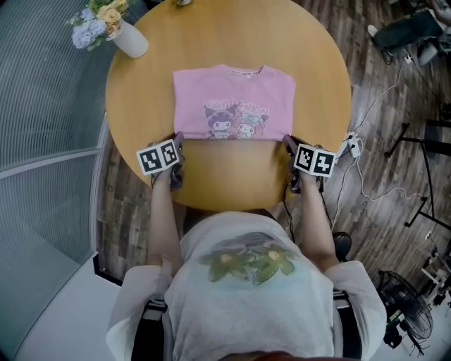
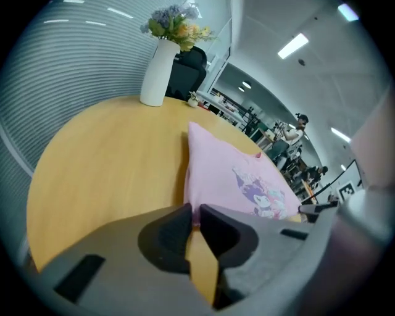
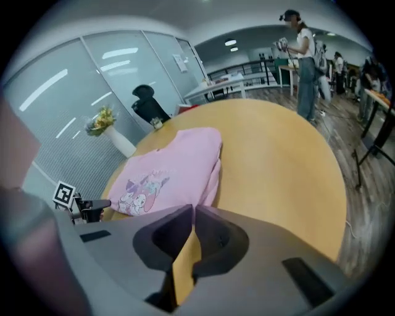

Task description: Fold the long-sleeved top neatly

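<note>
A: State of the left gripper (image 2: 193,213)?
B: Jaws all but closed. A sliver of pink cloth is nipped between the tips: the near left corner of the long-sleeved top (image 1: 232,102).
A: And the right gripper (image 3: 192,210)?
B: Jaws together at the near right corner. Cloth between them: cannot tell.
A: How does the top lie?
B: Flat on the round table (image 1: 225,185), folded to a rectangle, collar on the far side, print up. Soft pink cloth, layered at the right edge.
A: Any writing?
B: Two cartoon figures (image 1: 236,123) on the chest, with lettering above them too small to read. Black-and-white square markers on each cube (image 1: 158,156).
A: Table surface?
B: Smooth light wood. A white vase (image 1: 130,41) of flowers (image 1: 99,17) stands at the far left edge.
</note>
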